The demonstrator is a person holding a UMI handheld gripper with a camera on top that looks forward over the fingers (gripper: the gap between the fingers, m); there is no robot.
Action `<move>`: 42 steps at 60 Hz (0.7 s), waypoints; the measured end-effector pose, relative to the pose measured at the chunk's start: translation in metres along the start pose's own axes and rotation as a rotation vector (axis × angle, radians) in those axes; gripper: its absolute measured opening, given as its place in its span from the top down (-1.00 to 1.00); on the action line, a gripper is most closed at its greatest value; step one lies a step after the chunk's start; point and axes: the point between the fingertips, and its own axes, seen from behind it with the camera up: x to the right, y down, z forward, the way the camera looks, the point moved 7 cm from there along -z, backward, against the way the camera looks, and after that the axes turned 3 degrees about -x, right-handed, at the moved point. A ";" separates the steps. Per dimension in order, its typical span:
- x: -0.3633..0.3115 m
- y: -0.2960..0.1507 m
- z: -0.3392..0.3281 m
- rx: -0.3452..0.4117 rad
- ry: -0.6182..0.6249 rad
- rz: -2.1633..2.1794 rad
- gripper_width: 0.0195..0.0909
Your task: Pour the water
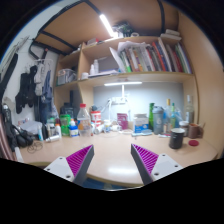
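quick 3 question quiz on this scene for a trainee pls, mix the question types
1. True or false: the fingers hold a bottle.
2. Where do the bottles stand? A) between the fingers B) beyond the fingers, along the back of the desk C) on the upper shelf
3. Fill in: the upper shelf holds a row of ____.

Key:
1. False; the gripper is open, with only bare desk between the fingers.
2. B
3. books

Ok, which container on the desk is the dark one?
The cup beyond the right-hand finger of the open, empty gripper; the others are pale or bright bottles.
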 end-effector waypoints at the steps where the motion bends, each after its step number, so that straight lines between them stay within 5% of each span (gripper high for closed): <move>1: -0.006 -0.002 0.009 0.009 -0.009 0.007 -0.81; 19: -0.097 0.005 0.162 -0.036 -0.100 -0.009 -0.77; 42: -0.126 0.000 0.253 -0.039 -0.051 -0.017 -0.69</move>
